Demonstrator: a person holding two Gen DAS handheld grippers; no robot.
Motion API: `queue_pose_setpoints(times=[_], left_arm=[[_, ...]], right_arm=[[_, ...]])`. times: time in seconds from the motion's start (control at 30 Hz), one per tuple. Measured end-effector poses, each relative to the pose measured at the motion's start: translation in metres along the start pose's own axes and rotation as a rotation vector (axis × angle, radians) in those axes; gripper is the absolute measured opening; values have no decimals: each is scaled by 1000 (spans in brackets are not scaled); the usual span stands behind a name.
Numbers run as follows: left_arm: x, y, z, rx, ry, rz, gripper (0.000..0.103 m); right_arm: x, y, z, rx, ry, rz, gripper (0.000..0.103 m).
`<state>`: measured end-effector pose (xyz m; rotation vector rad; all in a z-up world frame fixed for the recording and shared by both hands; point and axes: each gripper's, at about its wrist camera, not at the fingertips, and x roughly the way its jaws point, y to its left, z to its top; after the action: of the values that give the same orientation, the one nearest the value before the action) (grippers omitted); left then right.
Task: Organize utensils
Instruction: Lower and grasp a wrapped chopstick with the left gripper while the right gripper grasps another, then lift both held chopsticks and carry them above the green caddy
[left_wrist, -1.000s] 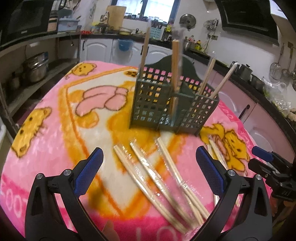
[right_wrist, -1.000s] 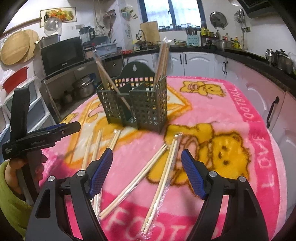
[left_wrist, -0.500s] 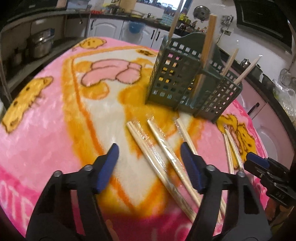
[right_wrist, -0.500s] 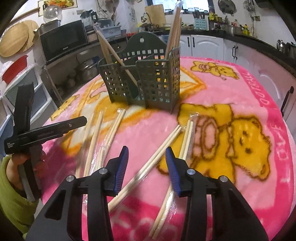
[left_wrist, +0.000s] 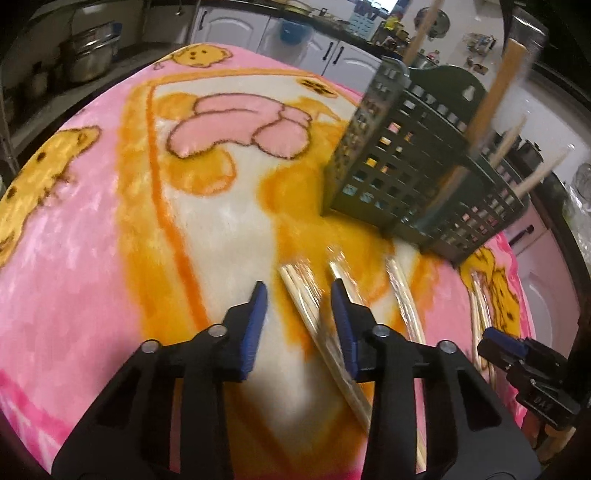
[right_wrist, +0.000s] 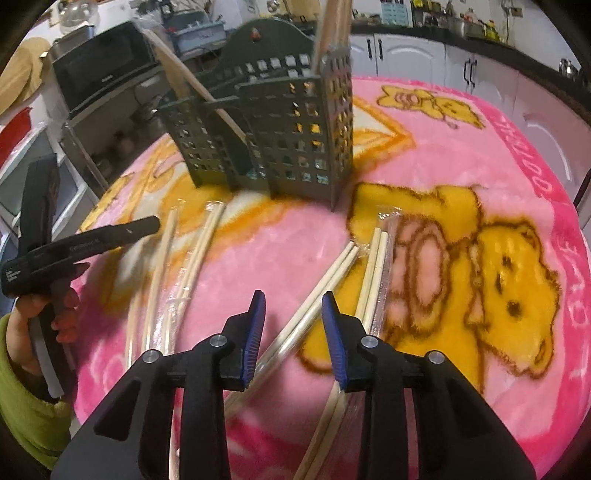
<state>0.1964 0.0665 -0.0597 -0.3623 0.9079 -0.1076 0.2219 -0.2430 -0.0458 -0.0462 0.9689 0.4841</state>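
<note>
Blanket: a pink and orange fleece blanket (left_wrist: 92, 229) with cartoon bears covers the table in a kitchen.
Holder: a dark green plastic grid holder (left_wrist: 399, 162) stands upright on the blanket, toward the far side, with several compartments; a few pairs of chopsticks lean out of its top (which compartment each sits in is hard to tell).
Loose chopsticks: several pairs in clear wrappers lie flat on the blanket in front of the holder, well apart from it.
Left gripper: the left gripper (left_wrist: 299, 295) points down at the blanket; its jaws have just been closing and now stand narrow, with the near end of one wrapped pair (left_wrist: 301, 291) lying between the blue pads (left_wrist: 255, 325). The pads do not yet press on it.
Right gripper: the right gripper (right_wrist: 291, 306) also tilts down; its jaws have just been closing to a narrow gap, astride a bare-looking pair (right_wrist: 325, 284) that runs diagonally under them. No contact shows.
Neighbouring pairs: another wrapped pair (right_wrist: 376, 273) lies just right of the right gripper's fingers; more pairs (right_wrist: 177, 269) lie to its left.
Person: a hand (right_wrist: 44, 306) in a green sleeve grips the left tool's handle.
</note>
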Motion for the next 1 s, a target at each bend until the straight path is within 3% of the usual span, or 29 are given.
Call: queue_pose_setpoints(times=[0.5, 0.63, 0.77, 1.0], left_arm=[[14, 2, 16, 5, 7, 2, 23], [15, 5, 16, 10, 1, 19, 14], [14, 5, 15, 25, -5, 31, 11], [-4, 0, 17, 45, -64, 33, 6]], right_arm=[[34, -16, 35, 71, 67, -18, 29], [41, -23, 45, 73, 64, -22, 23], [42, -27, 52, 93, 32, -17, 9], [14, -40, 60, 146, -80, 55, 6]])
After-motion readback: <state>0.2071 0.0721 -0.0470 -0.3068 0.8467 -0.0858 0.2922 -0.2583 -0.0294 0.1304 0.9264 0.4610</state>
